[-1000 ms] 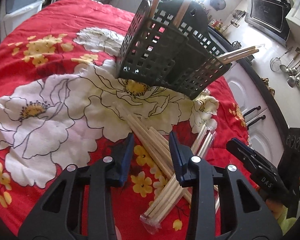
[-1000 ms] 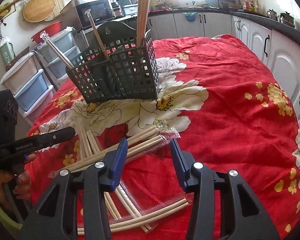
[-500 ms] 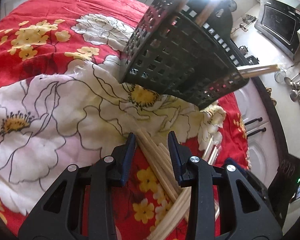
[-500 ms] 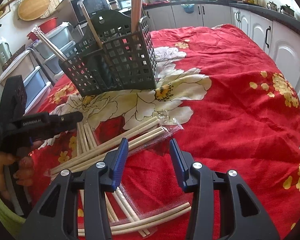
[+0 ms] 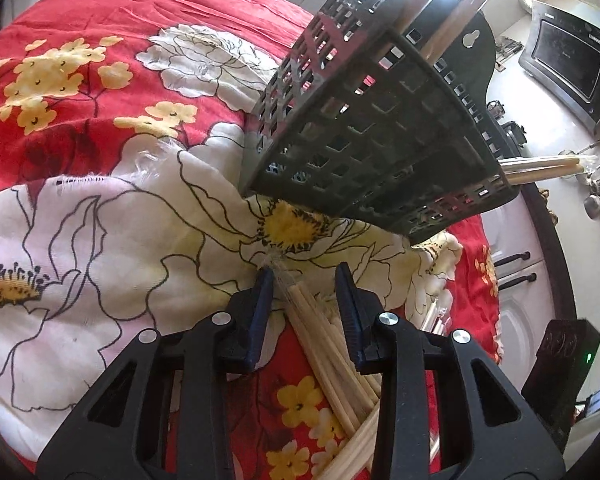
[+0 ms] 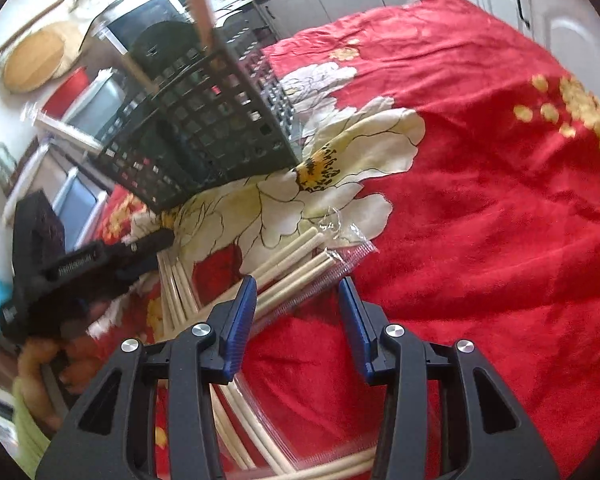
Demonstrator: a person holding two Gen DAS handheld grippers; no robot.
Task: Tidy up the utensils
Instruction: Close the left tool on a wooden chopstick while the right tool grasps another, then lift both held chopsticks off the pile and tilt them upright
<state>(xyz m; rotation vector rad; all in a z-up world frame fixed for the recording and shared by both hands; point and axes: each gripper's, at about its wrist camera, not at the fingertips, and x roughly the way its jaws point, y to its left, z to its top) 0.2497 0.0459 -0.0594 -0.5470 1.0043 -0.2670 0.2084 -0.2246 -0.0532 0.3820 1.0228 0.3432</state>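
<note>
Chopsticks (image 5: pixel 540 166) stand in black basket (image 5: pixel 380 140); both grippers' fingers open, gripping nothing.

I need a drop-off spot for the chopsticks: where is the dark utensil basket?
The dark basket stands on the floral red cloth, just beyond the loose chopsticks; it is upper centre in the left wrist view.
</note>
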